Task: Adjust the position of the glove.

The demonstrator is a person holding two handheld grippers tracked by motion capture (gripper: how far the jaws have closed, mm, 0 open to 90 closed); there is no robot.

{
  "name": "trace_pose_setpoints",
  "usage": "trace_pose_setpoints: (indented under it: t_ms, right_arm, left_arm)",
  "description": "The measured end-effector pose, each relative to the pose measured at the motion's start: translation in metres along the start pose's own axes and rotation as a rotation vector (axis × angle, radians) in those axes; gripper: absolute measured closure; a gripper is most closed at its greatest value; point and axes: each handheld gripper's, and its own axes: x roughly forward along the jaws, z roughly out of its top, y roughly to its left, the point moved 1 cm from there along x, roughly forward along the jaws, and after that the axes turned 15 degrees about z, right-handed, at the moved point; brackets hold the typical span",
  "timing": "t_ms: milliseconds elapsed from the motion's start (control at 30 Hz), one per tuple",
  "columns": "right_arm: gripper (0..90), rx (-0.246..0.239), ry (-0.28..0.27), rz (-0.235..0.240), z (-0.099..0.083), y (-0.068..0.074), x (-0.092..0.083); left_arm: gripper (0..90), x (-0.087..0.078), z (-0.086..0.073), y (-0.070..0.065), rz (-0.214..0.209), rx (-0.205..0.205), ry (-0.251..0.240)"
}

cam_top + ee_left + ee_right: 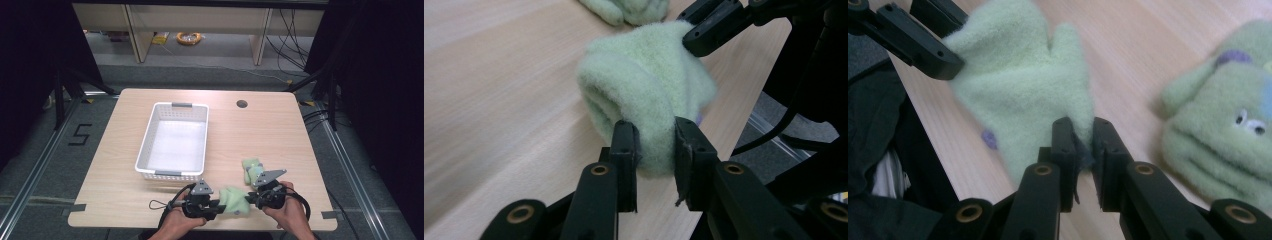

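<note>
A fluffy light-green mitten hangs just above the table's front edge, stretched between both grippers. My left gripper is shut on one end of it; in the left gripper view the mitten bulges out from between the pads of my left gripper. My right gripper is shut on the opposite edge, and its own view has the right gripper pinching the mitten near the thumb. A second green mitten with a stitched face lies flat on the table beside the right gripper.
A white plastic basket stands empty left of centre on the wooden table. A round cable hole sits near the far edge. Both hands are close to the table's front edge.
</note>
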Motion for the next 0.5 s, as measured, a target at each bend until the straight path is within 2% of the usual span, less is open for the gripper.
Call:
trace_pose_setpoints:
  t_ms: [33, 100, 133, 200, 233, 267, 300, 367, 400, 433, 467, 500]
  right_arm:
    - [82.2, 0.004, 0.005, -0.002, -0.001, -0.002, 0.000]
    - [82.2, 0.013, 0.004, -0.001, -0.003, -0.004, 0.001]
    - [82.1, 0.034, 0.005, 0.007, -0.006, -0.007, 0.002]
    - [82.1, 0.028, 0.003, 0.004, -0.007, -0.008, 0.004]
    - [82.0, 0.003, 0.011, 0.002, -0.008, -0.010, 0.005]
    - [81.9, 0.040, 0.017, -0.004, -0.010, -0.010, 0.006]
    - [81.8, 0.042, 0.031, -0.002, -0.011, -0.009, 0.006]
    - [81.1, 0.027, 0.030, -0.007, -0.012, -0.012, 0.007]
    - [78.0, 0.050, 0.024, -0.005, -0.013, -0.012, 0.007]
    - [78.0, 0.050, 0.024, -0.005, -0.013, -0.012, 0.007]
    - [70.9, 0.065, 0.023, -0.012, -0.012, -0.011, 0.006]
    - [70.9, 0.065, 0.023, -0.012, -0.012, -0.011, 0.006]
  left_arm:
    - [72.0, 0.002, 0.000, -0.001, -0.004, -0.019, 0.000]
    - [72.0, 0.006, -0.002, -0.002, -0.004, -0.004, 0.016]
    - [71.6, 0.009, -0.004, -0.004, -0.003, -0.010, 0.024]
    - [70.9, 0.010, -0.005, -0.004, -0.009, -0.007, 0.031]
    - [70.1, 0.011, -0.006, -0.005, -0.004, -0.013, 0.032]
    - [69.3, 0.011, -0.007, -0.005, 0.004, 0.000, 0.034]
    - [68.5, 0.011, -0.008, -0.006, 0.009, 0.014, 0.033]
    - [66.3, 0.010, -0.009, -0.007, 0.018, 0.012, 0.028]
    - [60.1, 0.008, -0.008, -0.006, 0.022, 0.035, 0.032]
    - [60.1, 0.007, -0.009, -0.006, 0.028, 0.040, 0.035]
    - [52.0, 0.006, -0.009, -0.006, 0.023, 0.034, 0.041]
    - [52.0, 0.004, -0.009, -0.006, 0.026, 0.025, 0.046]
